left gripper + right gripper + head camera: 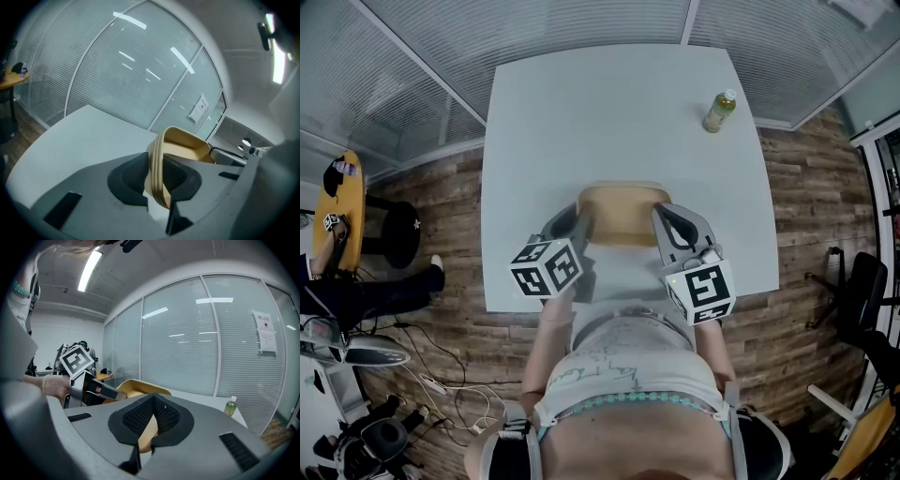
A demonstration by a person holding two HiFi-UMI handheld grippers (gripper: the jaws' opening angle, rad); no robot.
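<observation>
A tan tray (622, 212) is held above the near part of the white table (609, 112), one gripper on each side. My left gripper (584, 228) is shut on the tray's left rim; in the left gripper view the stacked tan rim (157, 174) is pinched between the black pads. My right gripper (663, 230) is shut on the tray's right rim (149, 433), which sits between its ribbed pads. The left gripper (101, 390) also shows in the right gripper view, clamped on the tray's far edge.
A green drink bottle (719, 111) stands at the table's far right, also visible as the bottle (229, 407) in the right gripper view. Glass walls with blinds surround the table. A yellow side table (342, 208) and cables lie at the left on the wooden floor.
</observation>
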